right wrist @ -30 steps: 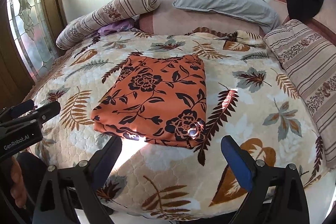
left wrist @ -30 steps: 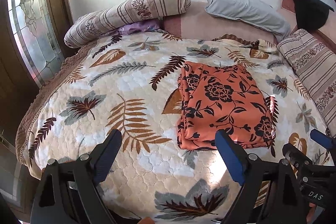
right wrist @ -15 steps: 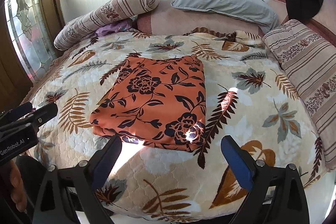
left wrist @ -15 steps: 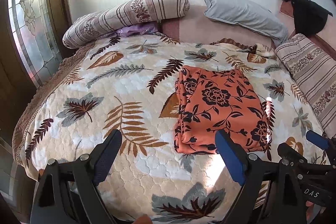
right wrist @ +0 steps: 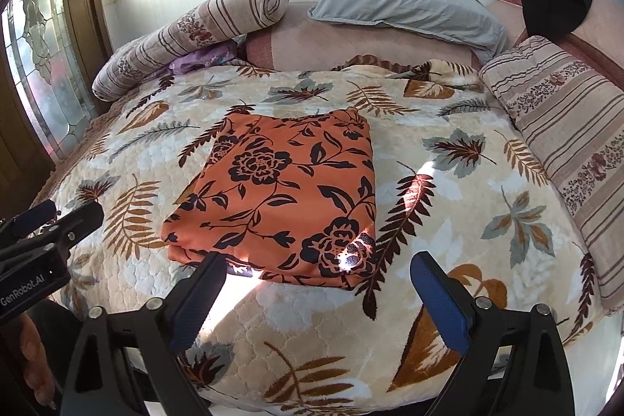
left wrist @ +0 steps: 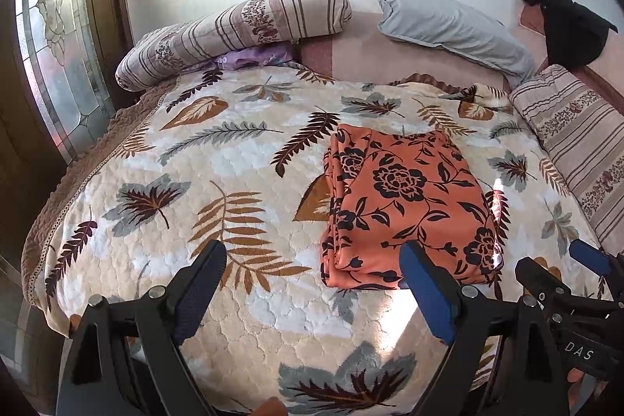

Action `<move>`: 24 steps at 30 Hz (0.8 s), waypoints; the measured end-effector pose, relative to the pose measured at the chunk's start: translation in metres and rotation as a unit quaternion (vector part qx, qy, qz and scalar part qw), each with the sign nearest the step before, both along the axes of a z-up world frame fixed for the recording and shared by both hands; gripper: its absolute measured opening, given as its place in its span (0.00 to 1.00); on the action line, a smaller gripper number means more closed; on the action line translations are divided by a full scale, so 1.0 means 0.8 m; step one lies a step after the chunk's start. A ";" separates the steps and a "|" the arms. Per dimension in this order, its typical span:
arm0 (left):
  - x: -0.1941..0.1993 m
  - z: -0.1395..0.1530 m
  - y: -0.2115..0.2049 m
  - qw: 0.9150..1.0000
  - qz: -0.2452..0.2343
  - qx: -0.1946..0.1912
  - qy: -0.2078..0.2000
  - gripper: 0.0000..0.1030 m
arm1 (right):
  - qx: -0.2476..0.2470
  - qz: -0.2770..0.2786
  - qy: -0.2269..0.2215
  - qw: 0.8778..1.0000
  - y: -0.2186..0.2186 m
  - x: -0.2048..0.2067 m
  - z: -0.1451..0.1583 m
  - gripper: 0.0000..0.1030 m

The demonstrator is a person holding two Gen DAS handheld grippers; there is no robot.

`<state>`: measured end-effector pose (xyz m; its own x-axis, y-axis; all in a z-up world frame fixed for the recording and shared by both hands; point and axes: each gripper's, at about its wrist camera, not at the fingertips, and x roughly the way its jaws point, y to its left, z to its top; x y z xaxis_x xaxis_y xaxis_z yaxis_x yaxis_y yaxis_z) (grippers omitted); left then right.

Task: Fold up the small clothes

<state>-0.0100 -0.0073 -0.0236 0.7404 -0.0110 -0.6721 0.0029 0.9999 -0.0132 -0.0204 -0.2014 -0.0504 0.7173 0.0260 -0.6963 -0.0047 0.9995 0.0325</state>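
The orange cloth (left wrist: pixel 405 209) is seen folded into a thick, roughly rectangular stack, laid flat on the leaf-patterned quilt (left wrist: pixel 187 182), well short of the grey pillow (left wrist: pixel 448 26) and to the left of the striped cushion (left wrist: pixel 577 143).

Both tongs are held wide apart with nothing between the pads. The left gripper (left wrist: pixel 312 283) is held over the quilt's near edge, and the stack is found ahead of it and off to its right, the right pad overlapping the stack's near edge in that view; contact cannot be told. The right gripper (right wrist: pixel 318 291) is held just short of the stack's near edge, and the stack is found ahead and slightly to its left. In the right wrist view the cloth (right wrist: pixel 280 197) sits closer to the centre line, so the right gripper is judged the nearer and better aligned of the two.

The stack's long axis is seen running from its near edge away toward the pillow, roughly along the line the tongs point. The layered, loose edges are shown along its left side, as seen in the left wrist view, and the smoother edge along its right.

The fold is judged finished or nearly so; any further fold would be made across the long axis, near edge carried toward the pillow.
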 end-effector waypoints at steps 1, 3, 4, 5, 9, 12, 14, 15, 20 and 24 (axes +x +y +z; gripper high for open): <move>0.000 0.000 0.000 1.000 0.000 -0.002 0.000 0.88 | 0.000 0.000 -0.001 1.000 -0.001 0.001 0.000 0.94; 0.000 0.000 0.000 1.000 -0.002 -0.007 0.001 0.88 | -0.001 0.000 -0.002 1.000 0.001 0.000 0.001 0.94; 0.000 0.000 0.000 1.000 -0.002 -0.008 0.001 0.88 | -0.002 0.000 -0.002 1.000 0.002 0.000 0.002 0.94; 0.000 0.000 -0.001 1.000 -0.004 -0.009 0.001 0.88 | -0.003 0.000 -0.003 1.000 0.003 0.000 0.002 0.94; 0.000 0.001 -0.001 1.000 -0.008 -0.016 0.002 0.88 | -0.005 -0.003 -0.004 1.000 0.004 -0.002 0.003 0.94; 0.000 0.002 -0.001 1.000 -0.009 -0.021 0.002 0.88 | -0.005 -0.004 -0.003 1.000 0.003 -0.001 0.003 0.94; 0.000 0.003 -0.001 1.000 -0.011 -0.026 0.002 0.88 | -0.006 -0.005 -0.003 1.000 0.004 -0.002 0.003 0.94; 0.000 0.004 -0.001 1.000 -0.011 -0.028 0.002 0.88 | -0.006 -0.004 -0.003 1.000 0.004 -0.002 0.003 0.94; 0.001 0.006 -0.001 1.000 -0.009 -0.027 0.000 0.88 | -0.008 -0.005 -0.005 1.000 0.004 -0.002 0.005 0.94; 0.001 0.006 -0.002 1.000 -0.008 -0.022 0.000 0.88 | -0.008 -0.010 -0.007 1.000 0.002 -0.001 0.007 0.94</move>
